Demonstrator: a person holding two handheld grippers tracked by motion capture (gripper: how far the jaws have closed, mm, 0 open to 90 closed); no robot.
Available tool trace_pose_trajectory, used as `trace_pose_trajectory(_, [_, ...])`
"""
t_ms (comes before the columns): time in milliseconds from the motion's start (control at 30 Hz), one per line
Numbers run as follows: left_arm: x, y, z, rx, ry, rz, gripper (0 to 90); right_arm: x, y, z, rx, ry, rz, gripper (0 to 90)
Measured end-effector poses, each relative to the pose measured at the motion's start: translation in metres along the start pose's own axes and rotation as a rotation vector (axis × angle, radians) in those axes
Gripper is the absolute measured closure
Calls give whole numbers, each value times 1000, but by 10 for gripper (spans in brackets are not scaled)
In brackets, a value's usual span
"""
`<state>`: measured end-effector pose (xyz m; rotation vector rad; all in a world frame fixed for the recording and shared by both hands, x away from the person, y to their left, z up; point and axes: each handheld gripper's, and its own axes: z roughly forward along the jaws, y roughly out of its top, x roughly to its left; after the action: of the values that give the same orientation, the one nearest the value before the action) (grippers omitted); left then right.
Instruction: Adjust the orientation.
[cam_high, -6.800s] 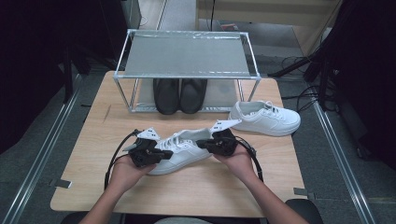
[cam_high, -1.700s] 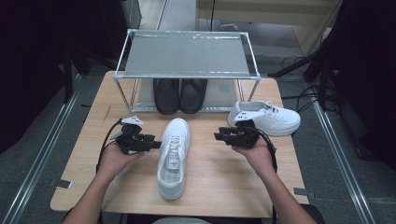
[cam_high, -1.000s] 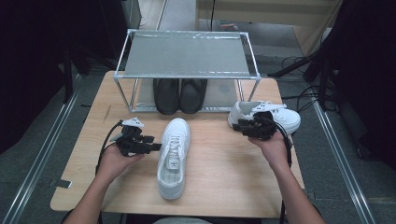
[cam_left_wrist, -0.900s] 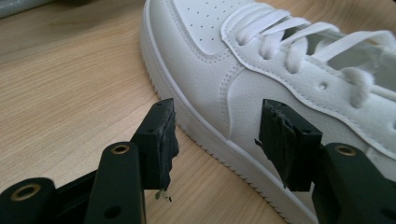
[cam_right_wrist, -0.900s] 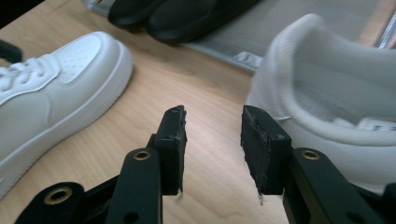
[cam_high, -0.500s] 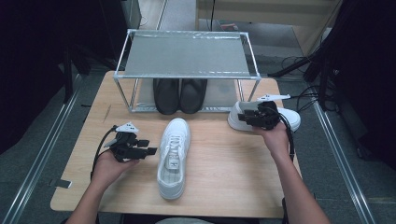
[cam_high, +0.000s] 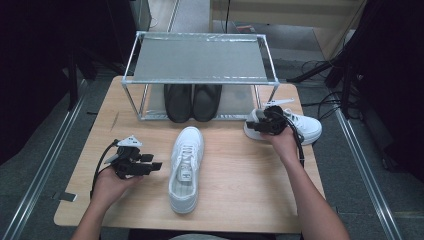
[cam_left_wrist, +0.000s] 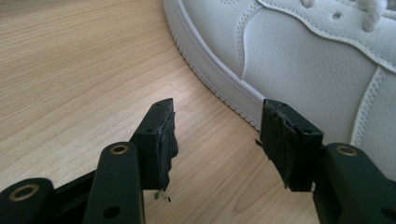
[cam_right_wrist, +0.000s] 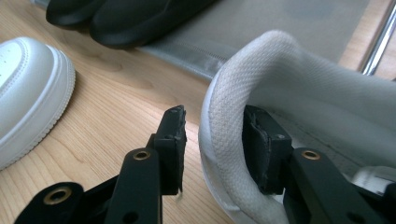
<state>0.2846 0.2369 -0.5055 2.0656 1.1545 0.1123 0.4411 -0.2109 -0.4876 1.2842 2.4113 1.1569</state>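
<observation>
The right gripper (cam_high: 260, 125) has its jaws astride the padded heel collar of a white leather lace-up sneaker (cam_high: 304, 127) at the far right of the pale wooden table (cam_high: 240, 185), one jaw inside the shoe and one outside; the inner pad seems to touch the collar, though a firm pinch is hard to confirm. The left gripper (cam_high: 151, 166) hovers open and empty just beside a second white sneaker (cam_high: 186, 167) lying mid-table. A pair of black shoes (cam_high: 193, 101) sits under the metal-framed mesh rack (cam_high: 200, 57).
</observation>
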Motion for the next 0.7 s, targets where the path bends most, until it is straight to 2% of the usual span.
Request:
trace_pose_trajectory(67, [0,1,2,9,-1,5,456,0,-1,5,21,0,-4,624])
trace_pose_trajectory(167, [-1,2,5,21,-4,14,456,3,-2,10,33,-35,-45,636])
trace_pose_trajectory(267, [-1,3,6,22,-5,15,456,4,-2,13,44,-61,-51,692])
trace_pose_trajectory(433, [0,2,5,22,-1,11,455,1,-3,12,47,-21,-52,750])
trace_pose_trajectory(567, [1,1,2,10,4,6,455,2,-2,11,57,-11,-43,774])
trace_pose_trajectory(700, [1,2,0,-5,-22,-12,451,6,2,4,59,-31,-108,775])
